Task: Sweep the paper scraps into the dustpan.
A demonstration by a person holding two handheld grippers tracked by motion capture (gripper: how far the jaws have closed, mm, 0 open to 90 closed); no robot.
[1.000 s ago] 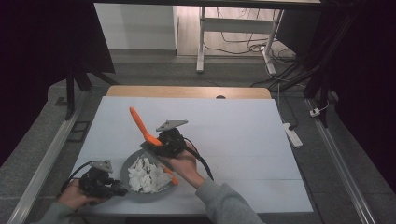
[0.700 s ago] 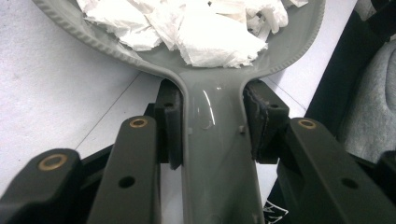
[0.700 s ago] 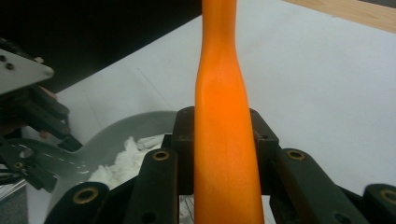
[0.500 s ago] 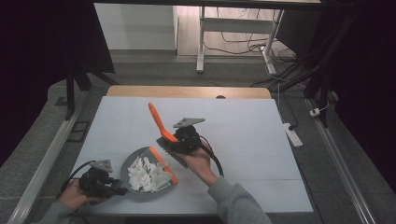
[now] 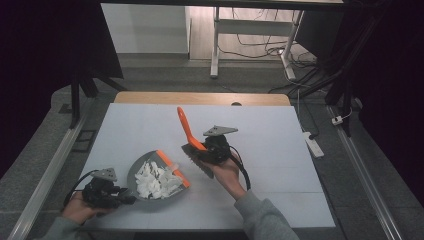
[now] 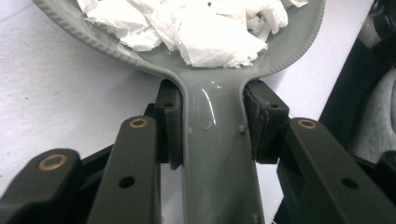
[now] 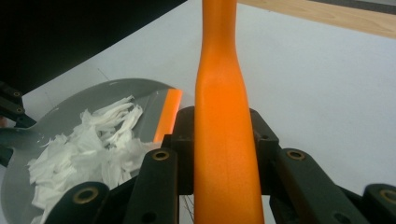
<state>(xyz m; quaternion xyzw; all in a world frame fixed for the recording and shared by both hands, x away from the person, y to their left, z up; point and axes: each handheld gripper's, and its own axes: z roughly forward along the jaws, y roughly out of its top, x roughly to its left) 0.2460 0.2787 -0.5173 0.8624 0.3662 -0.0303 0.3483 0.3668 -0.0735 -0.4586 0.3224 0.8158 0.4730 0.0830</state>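
Dustpan point(image 5: 150, 182), grey with an orange lip, lies on the white worktop point(image 5: 280, 145), heaped with torn white paper point(image 5: 155, 181). Left gripper point(image 5: 107, 192) clamps its handle. Beside its lip, right gripper point(image 5: 212, 150) pinches an orange brush point(image 5: 187, 132).

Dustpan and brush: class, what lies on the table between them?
Nothing: in the high view, bare white table separates the dustpan from the brush.
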